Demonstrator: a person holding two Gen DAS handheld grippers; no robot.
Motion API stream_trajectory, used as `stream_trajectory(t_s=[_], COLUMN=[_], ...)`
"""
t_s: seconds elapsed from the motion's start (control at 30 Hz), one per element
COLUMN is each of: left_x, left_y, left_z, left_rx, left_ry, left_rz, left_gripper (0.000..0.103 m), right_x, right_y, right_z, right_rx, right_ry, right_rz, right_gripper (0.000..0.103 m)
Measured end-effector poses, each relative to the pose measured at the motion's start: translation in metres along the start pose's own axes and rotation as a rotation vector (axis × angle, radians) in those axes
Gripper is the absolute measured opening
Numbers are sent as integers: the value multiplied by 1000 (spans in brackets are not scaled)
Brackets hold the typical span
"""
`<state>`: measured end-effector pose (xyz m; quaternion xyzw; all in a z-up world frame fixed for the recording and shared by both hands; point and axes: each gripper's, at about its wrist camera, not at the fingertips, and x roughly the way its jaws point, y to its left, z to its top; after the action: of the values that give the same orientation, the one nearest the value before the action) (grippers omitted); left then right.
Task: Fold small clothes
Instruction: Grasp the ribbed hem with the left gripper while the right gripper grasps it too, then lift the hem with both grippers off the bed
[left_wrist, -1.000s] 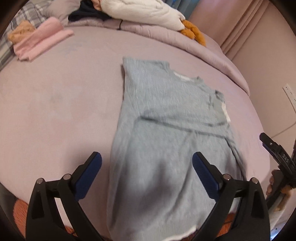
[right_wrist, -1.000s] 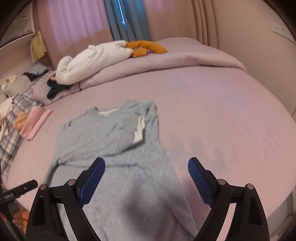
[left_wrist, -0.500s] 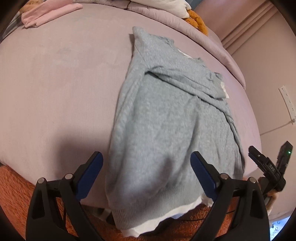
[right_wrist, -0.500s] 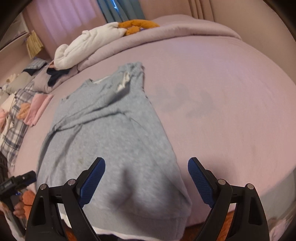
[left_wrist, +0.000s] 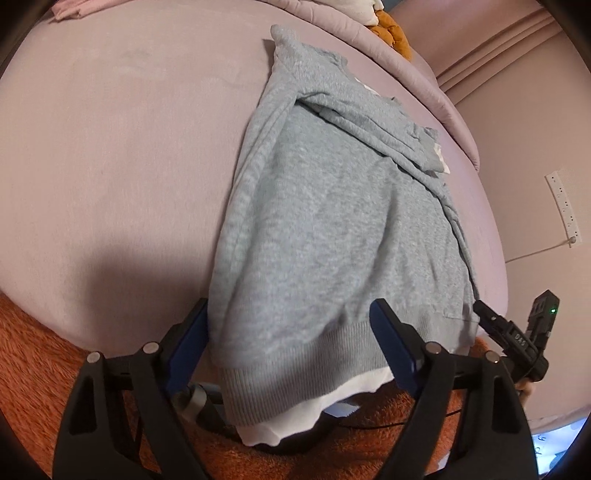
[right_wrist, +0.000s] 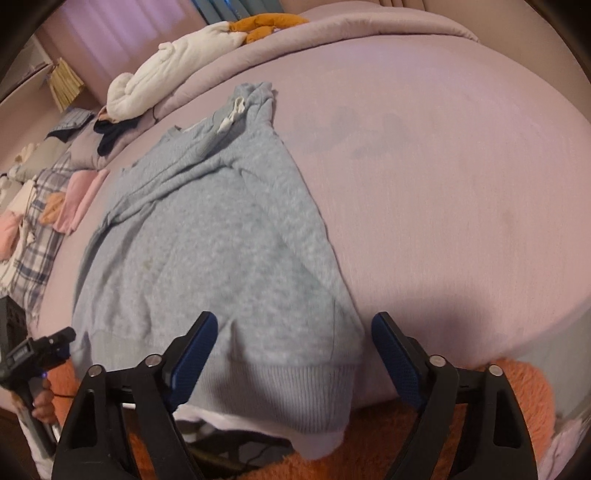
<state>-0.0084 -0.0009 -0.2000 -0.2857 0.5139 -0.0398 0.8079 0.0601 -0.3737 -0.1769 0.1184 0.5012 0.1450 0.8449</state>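
The light grey-blue knitted sweater lies lengthwise on the mauve bed, its long axis running from the ribbed hem at the lower centre of both frames to the collar at the upper centre. Both the left tongs and the right tongs stand apart, each straddling a hem corner, equally near.

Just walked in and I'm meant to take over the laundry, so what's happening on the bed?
A person with a gripper in each hand is folding a grey sweater on the pink bed. Its sleeves are folded across and its ribbed hem hangs over the bed's edge. The left gripper and right gripper are open at the hem corners, not gripping.
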Motion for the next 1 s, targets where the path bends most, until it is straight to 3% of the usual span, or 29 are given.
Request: stream_trajectory(t_s=[0.27,0.43,0.53,0.6,0.83,0.9,1.0], left_x=[-1,1,1,6,9,9,8], left_y=[6,4,6,7,-1,-4,-5], left_z=[-11,-16,-18,-19,-20,-20,-22], left_rx=[-11,10,-3,-20,-3,15,31], left_ry=[11,17,39,68,56,53,40], left_rz=[-59,-59,-86,-123,-110,-97,-74], left_gripper=[76,65,52,40,43,37,27], right_x=[-2,-2,-1,-1,3,4,5], right_y=[-1,-2,0,3,8,10,12], right_z=[-12,-14,-15,-17,-17,-17,-17], right_rx=[-12,0,-3,-13,-23,-29,-16], right_ry=[28,37,50,51,48,42,38], right_rz=[-4,13,38,37,18,9,38], right_gripper=[65,59,50,50,50,48,30])
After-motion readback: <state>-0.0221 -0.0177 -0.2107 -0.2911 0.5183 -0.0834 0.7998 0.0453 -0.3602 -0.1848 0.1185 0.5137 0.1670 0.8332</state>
